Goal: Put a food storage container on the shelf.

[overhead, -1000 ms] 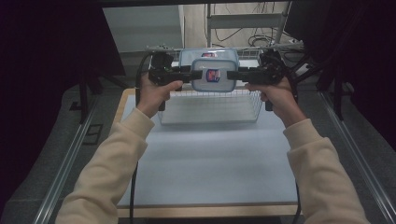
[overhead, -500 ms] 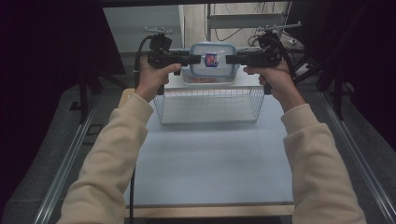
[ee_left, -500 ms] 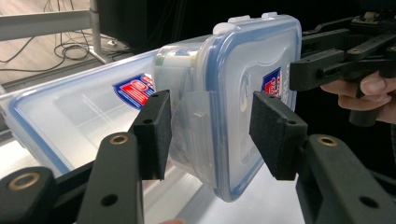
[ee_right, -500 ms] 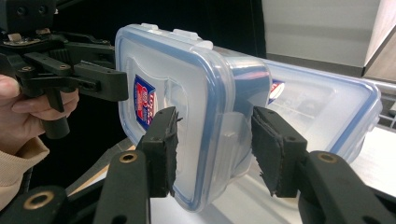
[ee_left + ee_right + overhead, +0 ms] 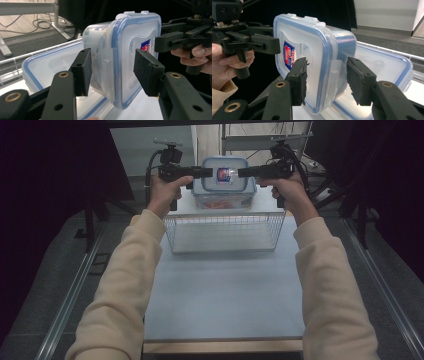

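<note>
**Two-sided lift over a second box**

Carried at the far end, past the wire basket (image 5: 224, 231): small lidded container (image 5: 223, 175), clamped by left gripper (image 5: 204, 171) and right gripper (image 5: 246, 171). Could slip or tilt if either side loosens. Seen in the gripper views: pads (image 5: 84, 71) on side latches, larger container (image 5: 384, 67) beneath.

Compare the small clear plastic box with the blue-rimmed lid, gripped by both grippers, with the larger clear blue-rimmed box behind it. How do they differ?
The small clear box is lifted off the table and tipped on edge, lid facing the camera; the larger box rests flat. The small box is clamped between the left gripper and right gripper; the larger box is untouched. The small box's lid bears a red-and-blue sticker. Both have clear walls and blue-rimmed lids.
</note>
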The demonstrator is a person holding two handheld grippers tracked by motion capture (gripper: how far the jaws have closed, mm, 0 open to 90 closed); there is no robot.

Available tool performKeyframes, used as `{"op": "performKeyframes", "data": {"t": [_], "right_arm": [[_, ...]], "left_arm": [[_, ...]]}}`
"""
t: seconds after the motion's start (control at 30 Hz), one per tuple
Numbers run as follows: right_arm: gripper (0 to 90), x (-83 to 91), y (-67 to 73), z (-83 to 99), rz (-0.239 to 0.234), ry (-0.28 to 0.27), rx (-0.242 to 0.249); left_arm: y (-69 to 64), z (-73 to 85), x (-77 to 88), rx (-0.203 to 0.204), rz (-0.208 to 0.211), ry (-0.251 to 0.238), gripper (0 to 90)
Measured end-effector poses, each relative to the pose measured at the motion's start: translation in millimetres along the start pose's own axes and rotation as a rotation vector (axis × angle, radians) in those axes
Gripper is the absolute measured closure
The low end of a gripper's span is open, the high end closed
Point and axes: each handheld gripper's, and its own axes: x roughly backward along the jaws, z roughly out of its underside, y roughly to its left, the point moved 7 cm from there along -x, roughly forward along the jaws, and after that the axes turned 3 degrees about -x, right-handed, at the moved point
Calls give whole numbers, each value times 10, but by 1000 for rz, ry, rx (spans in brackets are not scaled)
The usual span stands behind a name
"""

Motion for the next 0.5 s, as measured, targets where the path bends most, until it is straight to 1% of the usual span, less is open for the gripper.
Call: {"op": "performKeyframes", "data": {"t": [0.1,0.17,0.3,0.4,0.5], "right_arm": [[515,-57,-66,-35,-3,15,-10],[514,-87,-112,-68,-1,15,-27],[510,-112,-166,-102,-13,8,-53],[498,-130,-199,-109,-20,2,-83],[476,-150,-207,-115,-5,-1,-97]], "left_arm": [[65,9,-56,20,0,7,498],[91,9,-81,29,1,3,498],[110,-1,-96,43,-1,-3,501],[115,-12,-102,67,0,1,503],[126,-14,-123,92,2,1,500]]}}
